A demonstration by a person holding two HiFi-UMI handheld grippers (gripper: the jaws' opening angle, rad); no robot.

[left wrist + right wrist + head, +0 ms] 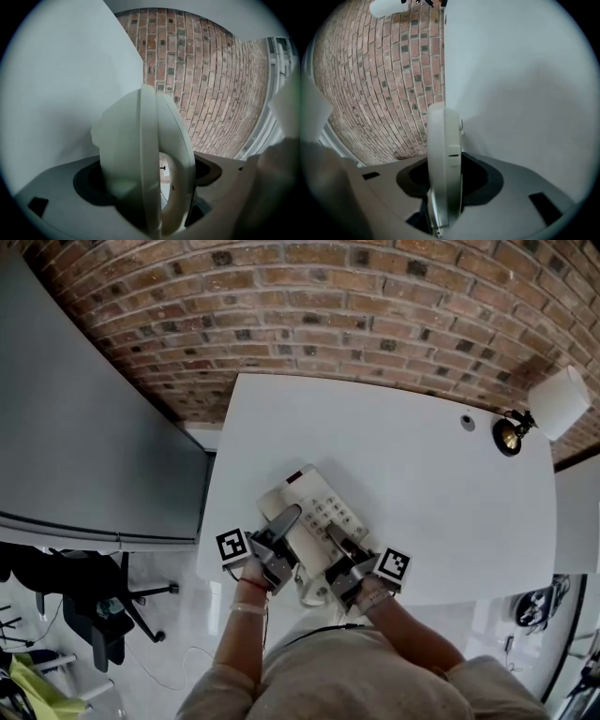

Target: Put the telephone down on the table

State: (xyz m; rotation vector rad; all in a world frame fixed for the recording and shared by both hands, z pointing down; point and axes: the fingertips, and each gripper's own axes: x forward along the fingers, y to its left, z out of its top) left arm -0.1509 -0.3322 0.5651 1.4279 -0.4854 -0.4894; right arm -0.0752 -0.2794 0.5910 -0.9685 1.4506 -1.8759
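Note:
A cream telephone (314, 507) with a keypad is held over the near edge of the white table (422, 484). My left gripper (284, 518) clamps its left side where the handset lies, and my right gripper (342, 542) clamps its right side. In the left gripper view the handset and telephone body (145, 159) stand on edge between the jaws of the left gripper (150, 187). The right gripper view shows the thin edge of the telephone (443, 159) pinched in the right gripper (447, 187). Whether the telephone touches the table, I cannot tell.
A lamp with a white shade (558, 401) and a brass base (507, 435) stands at the table's far right corner, near a small round hole (467, 422). A grey panel (84, 446) lies to the left, with an office chair (103, 606) below it. Brick (328, 306) lies beyond the table.

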